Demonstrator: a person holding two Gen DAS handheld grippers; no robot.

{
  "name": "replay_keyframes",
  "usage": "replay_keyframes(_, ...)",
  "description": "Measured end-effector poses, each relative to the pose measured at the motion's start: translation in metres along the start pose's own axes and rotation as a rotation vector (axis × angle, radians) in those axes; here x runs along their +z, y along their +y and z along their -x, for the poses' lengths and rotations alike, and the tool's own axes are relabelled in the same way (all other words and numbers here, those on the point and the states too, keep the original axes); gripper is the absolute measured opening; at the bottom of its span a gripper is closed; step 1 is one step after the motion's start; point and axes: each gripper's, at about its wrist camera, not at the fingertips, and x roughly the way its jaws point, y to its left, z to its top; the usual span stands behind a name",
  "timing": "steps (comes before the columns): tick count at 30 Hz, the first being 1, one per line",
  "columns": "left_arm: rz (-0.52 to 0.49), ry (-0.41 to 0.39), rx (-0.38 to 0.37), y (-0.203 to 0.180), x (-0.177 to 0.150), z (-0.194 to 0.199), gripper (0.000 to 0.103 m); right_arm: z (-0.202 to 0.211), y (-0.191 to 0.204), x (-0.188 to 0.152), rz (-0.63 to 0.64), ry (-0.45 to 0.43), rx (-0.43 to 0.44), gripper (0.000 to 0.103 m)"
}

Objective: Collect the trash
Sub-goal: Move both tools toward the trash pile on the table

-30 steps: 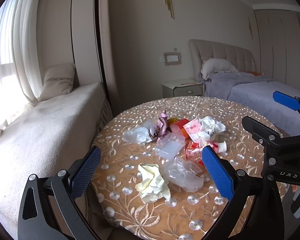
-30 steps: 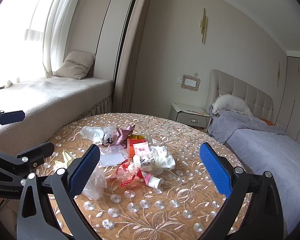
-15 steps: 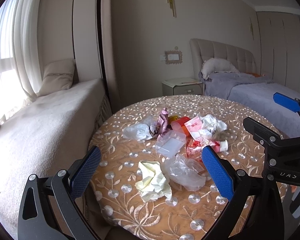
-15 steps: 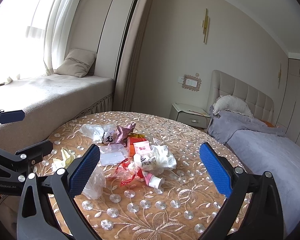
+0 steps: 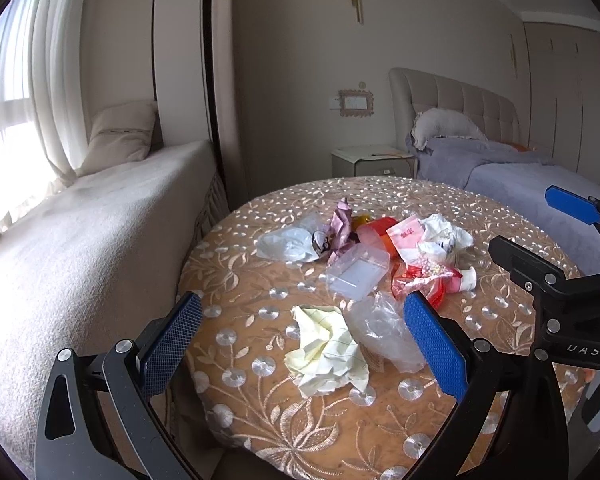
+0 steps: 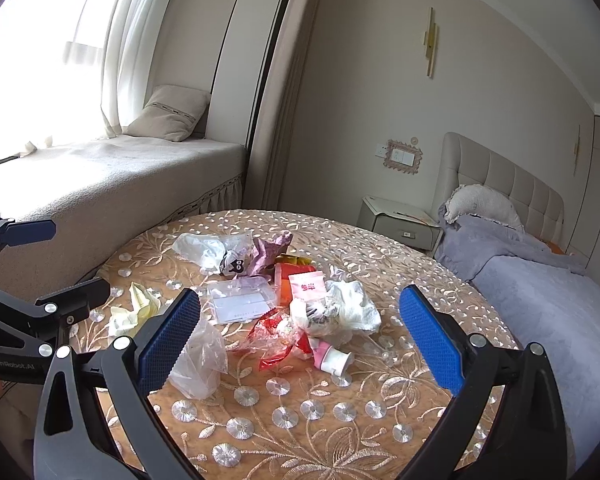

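Trash lies in a loose heap on a round table with an embroidered orange cloth (image 5: pixel 260 280). Nearest my left gripper (image 5: pixel 300 344) are a crumpled yellow paper (image 5: pixel 326 350) and a clear plastic bag (image 5: pixel 384 330). Behind them lie a clear plastic tray (image 5: pixel 358 270), a red wrapper (image 5: pixel 420 280), a white crumpled tissue (image 5: pixel 444 232), a purple wrapper (image 5: pixel 342 224) and a whitish bag (image 5: pixel 286 242). My left gripper is open and empty above the table's near edge. My right gripper (image 6: pixel 296 336) is open and empty, above the red wrapper (image 6: pixel 272 336) and a small pink bottle (image 6: pixel 334 358).
A cushioned window bench (image 5: pixel 80 232) with a pillow stands left of the table. A bed with a grey blanket (image 6: pixel 540 300) lies to the right, a nightstand (image 6: pixel 400 222) behind the table. Each gripper shows at the edge of the other's view.
Both grippers have drifted slightly; the trash sits a little lower and nearer in the right wrist view. Nothing on the table has moved.
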Motion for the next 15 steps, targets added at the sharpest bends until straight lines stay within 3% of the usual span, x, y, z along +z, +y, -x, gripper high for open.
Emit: replay_keyframes(15,0.051,0.109,-0.008,0.022,-0.031,-0.043,0.099,-0.039,0.036,-0.016,0.042,0.112,0.224,0.099)
